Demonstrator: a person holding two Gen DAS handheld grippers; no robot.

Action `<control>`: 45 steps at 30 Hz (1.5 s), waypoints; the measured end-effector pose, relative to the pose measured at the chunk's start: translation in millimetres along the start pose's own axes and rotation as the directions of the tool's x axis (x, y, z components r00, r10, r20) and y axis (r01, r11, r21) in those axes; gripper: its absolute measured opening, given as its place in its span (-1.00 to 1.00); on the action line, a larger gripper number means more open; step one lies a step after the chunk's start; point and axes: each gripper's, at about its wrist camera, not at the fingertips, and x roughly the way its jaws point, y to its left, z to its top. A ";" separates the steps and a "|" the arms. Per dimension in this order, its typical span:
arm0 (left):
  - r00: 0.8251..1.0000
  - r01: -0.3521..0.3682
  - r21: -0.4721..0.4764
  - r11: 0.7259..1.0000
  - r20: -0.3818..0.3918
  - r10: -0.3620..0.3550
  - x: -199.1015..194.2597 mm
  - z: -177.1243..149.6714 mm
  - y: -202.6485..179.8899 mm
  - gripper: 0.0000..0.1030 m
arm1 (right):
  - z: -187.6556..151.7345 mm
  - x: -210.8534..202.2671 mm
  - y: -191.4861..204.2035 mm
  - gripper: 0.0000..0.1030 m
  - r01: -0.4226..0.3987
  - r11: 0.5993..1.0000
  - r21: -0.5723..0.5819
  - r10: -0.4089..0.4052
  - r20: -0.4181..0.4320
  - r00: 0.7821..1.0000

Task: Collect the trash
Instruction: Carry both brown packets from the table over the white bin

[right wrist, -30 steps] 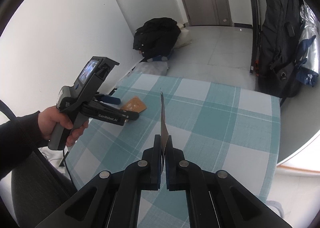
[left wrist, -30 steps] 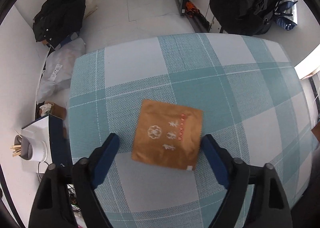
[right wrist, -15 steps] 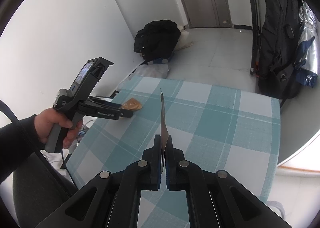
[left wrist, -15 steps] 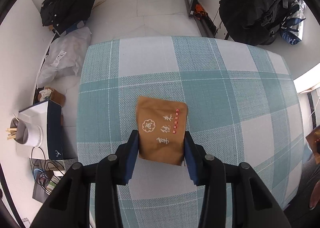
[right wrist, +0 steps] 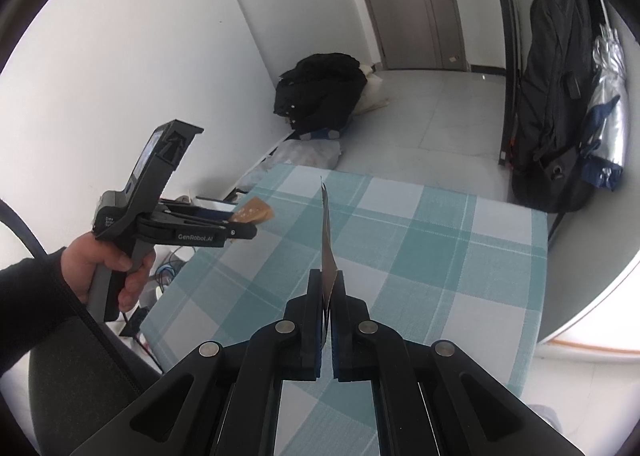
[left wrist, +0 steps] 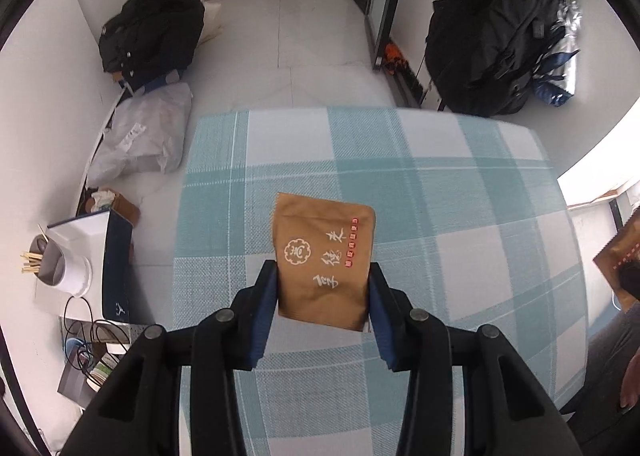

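Brown paper packet (left wrist: 325, 264) sits pinched between the left tool's (left wrist: 323, 296) blue pads, lifted above the checked desk (left wrist: 440, 191). The right tool (right wrist: 329, 288) is clamped tight on a second packet (right wrist: 327, 236), edge-on, upright.

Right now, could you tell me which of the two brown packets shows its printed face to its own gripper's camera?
The packet in the left gripper: this brown packet faces its camera. The right gripper holds its packet edge-on.
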 end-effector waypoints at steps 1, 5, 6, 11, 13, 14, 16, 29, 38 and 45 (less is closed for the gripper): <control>1.000 0.000 0.003 1.000 0.021 0.000 -6.8 -0.1 -2.6 -0.26 | -0.9 -3.0 1.2 -0.95 -0.003 1.000 0.002 0.003 0.003 1.000; 0.998 0.019 0.003 1.000 0.066 -0.019 -29.3 -1.2 -11.5 -0.26 | -1.8 -20.5 5.1 -0.95 0.009 1.000 0.010 -0.009 0.017 1.000; 0.996 0.026 0.007 1.000 0.081 -0.027 -34.6 -1.4 -14.3 -0.26 | -1.2 -27.2 7.0 -0.95 0.010 1.000 0.008 -0.011 0.030 0.999; 0.983 0.072 0.025 0.997 0.169 -0.075 -68.2 -3.2 -33.2 -0.26 | 3.6 -56.6 19.5 -0.95 0.025 0.999 -0.029 -0.023 0.080 0.997; 0.974 0.082 0.032 0.996 0.209 -0.087 -81.1 -4.6 -40.6 -0.26 | 5.0 -68.9 23.6 -0.95 0.040 0.998 -0.050 -0.035 0.096 0.995; 0.968 0.091 0.041 0.995 0.231 -0.098 -88.4 -4.5 -45.3 -0.26 | 5.6 -76.8 24.8 -0.95 0.048 0.997 -0.053 -0.042 0.106 0.993; 0.956 0.089 0.056 0.994 0.276 -0.102 -102.6 -5.8 -56.3 -0.26 | 6.1 -91.5 24.2 -0.95 0.050 0.998 -0.042 -0.045 0.122 0.991; 0.878 0.168 0.157 0.973 0.425 -0.220 -156.0 -10.5 -117.8 -0.26 | 12.3 -191.4 11.3 -0.95 0.159 0.987 -0.018 -0.148 0.277 0.949; 0.845 0.253 0.249 0.935 0.413 -0.339 -162.3 1.7 -180.5 -0.26 | -2.5 -245.2 -41.4 -0.95 0.302 0.948 0.096 -0.317 0.289 0.903; 0.849 0.287 0.314 0.905 0.354 -0.392 -141.1 5.5 -230.0 -0.26 | -38.7 -265.9 -98.2 -0.95 0.389 0.897 0.212 -0.432 0.226 0.873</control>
